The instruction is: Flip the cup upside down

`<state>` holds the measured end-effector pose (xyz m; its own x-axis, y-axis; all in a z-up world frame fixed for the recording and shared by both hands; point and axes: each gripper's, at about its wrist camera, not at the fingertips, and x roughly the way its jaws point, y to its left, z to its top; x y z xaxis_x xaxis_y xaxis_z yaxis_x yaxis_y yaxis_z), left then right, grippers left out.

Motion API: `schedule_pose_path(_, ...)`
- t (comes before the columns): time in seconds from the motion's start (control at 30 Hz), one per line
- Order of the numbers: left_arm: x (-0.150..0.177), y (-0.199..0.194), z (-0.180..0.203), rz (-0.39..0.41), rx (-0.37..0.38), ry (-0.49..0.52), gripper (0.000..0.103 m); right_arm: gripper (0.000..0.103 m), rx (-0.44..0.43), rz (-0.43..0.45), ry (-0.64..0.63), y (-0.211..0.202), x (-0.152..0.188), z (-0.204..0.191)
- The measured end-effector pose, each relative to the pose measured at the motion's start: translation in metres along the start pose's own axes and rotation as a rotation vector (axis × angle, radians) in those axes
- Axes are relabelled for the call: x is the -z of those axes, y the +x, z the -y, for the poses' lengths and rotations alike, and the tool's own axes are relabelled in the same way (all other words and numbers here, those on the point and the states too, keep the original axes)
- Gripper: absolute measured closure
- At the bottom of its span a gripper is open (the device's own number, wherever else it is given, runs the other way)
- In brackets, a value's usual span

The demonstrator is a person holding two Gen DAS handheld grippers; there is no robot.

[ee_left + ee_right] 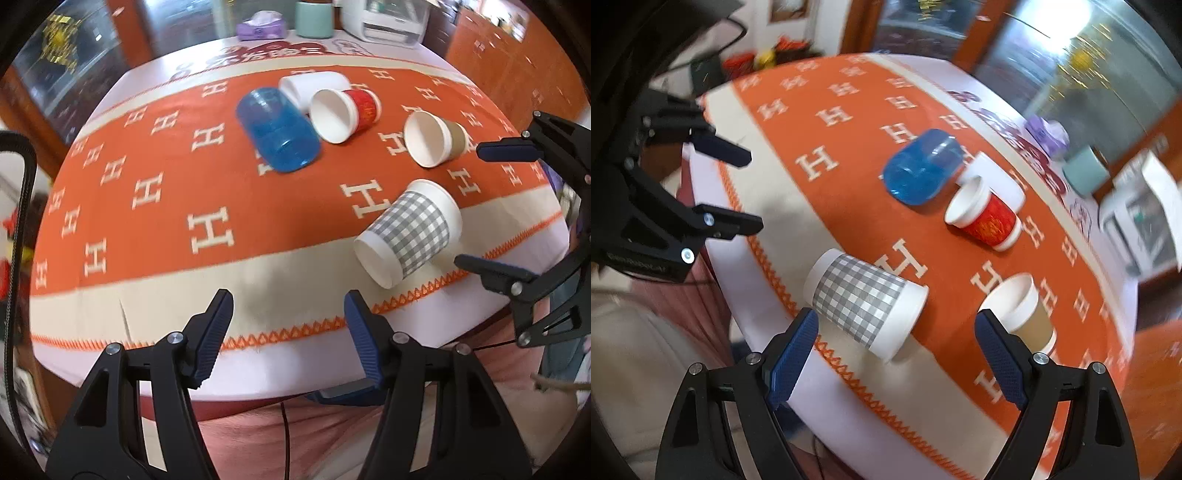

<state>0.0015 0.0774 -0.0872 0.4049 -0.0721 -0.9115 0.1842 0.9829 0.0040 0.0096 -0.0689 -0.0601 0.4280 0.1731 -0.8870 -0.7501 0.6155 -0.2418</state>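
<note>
Orange cloth (155,155) covered the tabletop. On it the checked cup (864,302) lay on its side at the near edge, just ahead of my right gripper (895,354), whose jaws stood spread and empty. My left gripper (288,332) likewise stood spread (nothing held), well apart from the blue cup (277,129).

Five cups lie on the table (110,302): checked cup (410,232) nearest, others farther back.
</note>
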Motion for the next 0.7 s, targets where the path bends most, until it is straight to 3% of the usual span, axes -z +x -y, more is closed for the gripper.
schedule_pose_path(0.27,0.02,0.013,-0.018,-0.008,0.056,-0.124,0.043,0.015,0.089,-0.133,-0.289,0.037,-0.012,-0.037)
schedule_pose_path(0.4,0.026,0.023,-0.032,-0.021,0.083,-0.191,0.043,0.015,0.116,-0.158,-0.38,0.049,-0.013,-0.049)
schedule_pose_path(0.7,0.031,0.03,-0.046,-0.025,0.1,-0.22,0.043,0.015,0.192,-0.272,-0.551,0.093,-0.021,-0.071)
